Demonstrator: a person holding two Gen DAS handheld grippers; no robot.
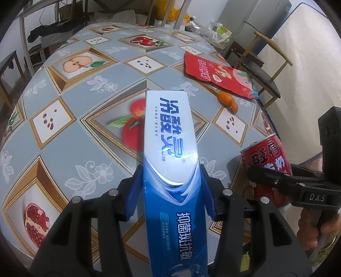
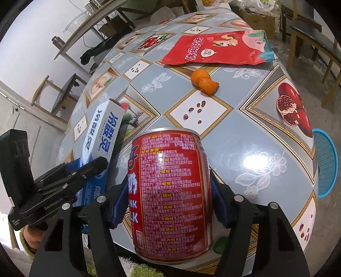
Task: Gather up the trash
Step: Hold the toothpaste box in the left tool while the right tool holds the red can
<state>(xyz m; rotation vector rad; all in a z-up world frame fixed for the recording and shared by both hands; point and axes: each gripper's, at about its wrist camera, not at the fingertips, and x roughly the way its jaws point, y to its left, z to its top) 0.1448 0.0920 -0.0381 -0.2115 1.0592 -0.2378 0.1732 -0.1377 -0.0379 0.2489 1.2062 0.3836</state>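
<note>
A home dining room: a table (image 1: 70,119) under a fruit-patterned oilcloth, wooden chairs (image 1: 264,64) around it, a refrigerator (image 1: 262,19) at the far right, and a blue plastic basket (image 2: 327,166) on the floor.

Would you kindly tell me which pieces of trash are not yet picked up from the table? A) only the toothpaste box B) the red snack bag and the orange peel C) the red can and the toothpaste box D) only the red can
B: the red snack bag and the orange peel lie on the table, while the left gripper holds the toothpaste box and the right gripper holds the red can.
</note>
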